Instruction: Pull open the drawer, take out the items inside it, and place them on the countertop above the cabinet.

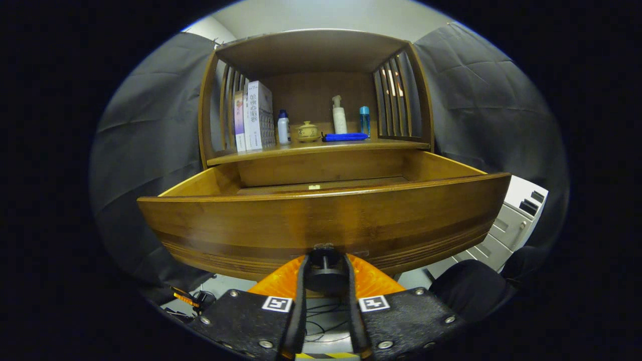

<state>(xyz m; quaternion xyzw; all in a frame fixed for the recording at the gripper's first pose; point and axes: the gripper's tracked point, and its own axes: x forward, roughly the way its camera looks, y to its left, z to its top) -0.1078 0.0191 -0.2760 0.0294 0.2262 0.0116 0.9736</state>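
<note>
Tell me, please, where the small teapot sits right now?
It stands on the countertop above the open drawer: the teapot is between a white bottle and the blue cloth.

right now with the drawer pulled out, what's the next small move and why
Probably let go of the knob and lift the hand-held gripper above the drawer front. Both fingers are closed on the knob, and the drawer already stands well out from the cabinet. From this low angle the front panel hides most of the inside, so a higher look is needed to find anything to take out.
</note>
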